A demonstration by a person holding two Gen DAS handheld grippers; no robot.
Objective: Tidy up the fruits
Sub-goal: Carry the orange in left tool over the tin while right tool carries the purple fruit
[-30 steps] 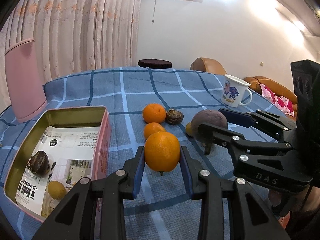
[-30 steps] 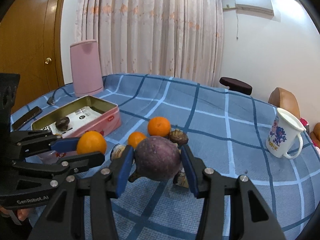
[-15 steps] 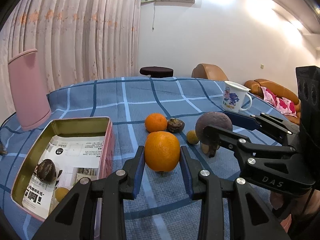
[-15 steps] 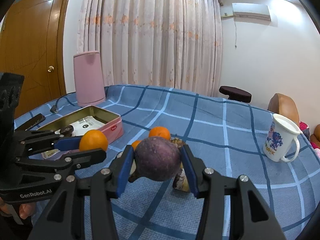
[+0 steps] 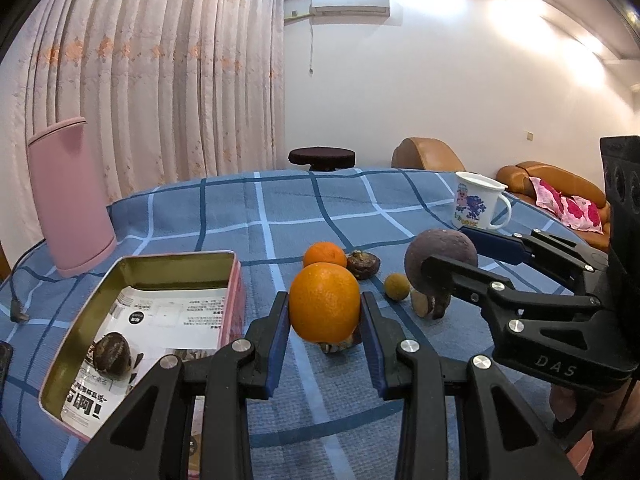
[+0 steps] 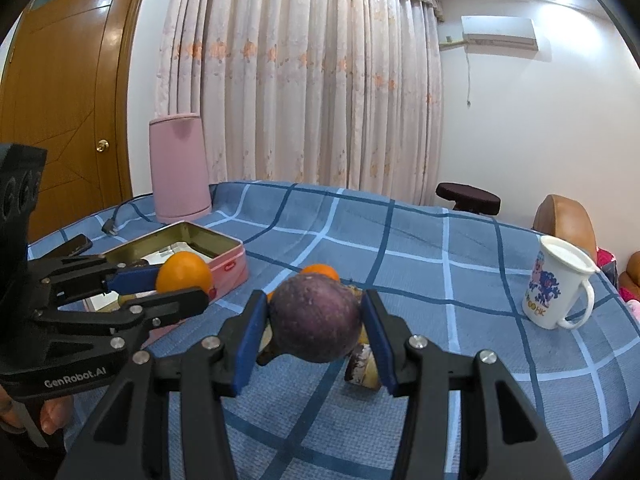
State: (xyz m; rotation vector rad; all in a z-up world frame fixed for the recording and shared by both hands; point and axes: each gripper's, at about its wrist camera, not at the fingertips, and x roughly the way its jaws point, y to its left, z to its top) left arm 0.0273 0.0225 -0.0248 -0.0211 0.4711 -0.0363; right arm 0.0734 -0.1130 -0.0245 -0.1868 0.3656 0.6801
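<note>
We hold two fruits clear of the blue checked cloth (image 5: 280, 208) that covers the worktop, and the move ahead, as we judge it, turns on where the open pink rectangular tin (image 5: 236, 276) lies. It sits to the left of both claws, with its long axis running from near to far. The left claw (image 5: 324, 316) is the nearer of the two, just beside the tin's right wall. Its blue-padded jaws are narrowly set and clamped on a round orange (image 5: 324, 302).

The right claw (image 6: 316, 320) stands further right, so its load has more ground to cross. Its jaws stand wider and press on both sides of a round, dull purple fruit (image 6: 316, 316). A dark brown fruit (image 5: 112, 354) already lies inside the tin at its near end.
</note>
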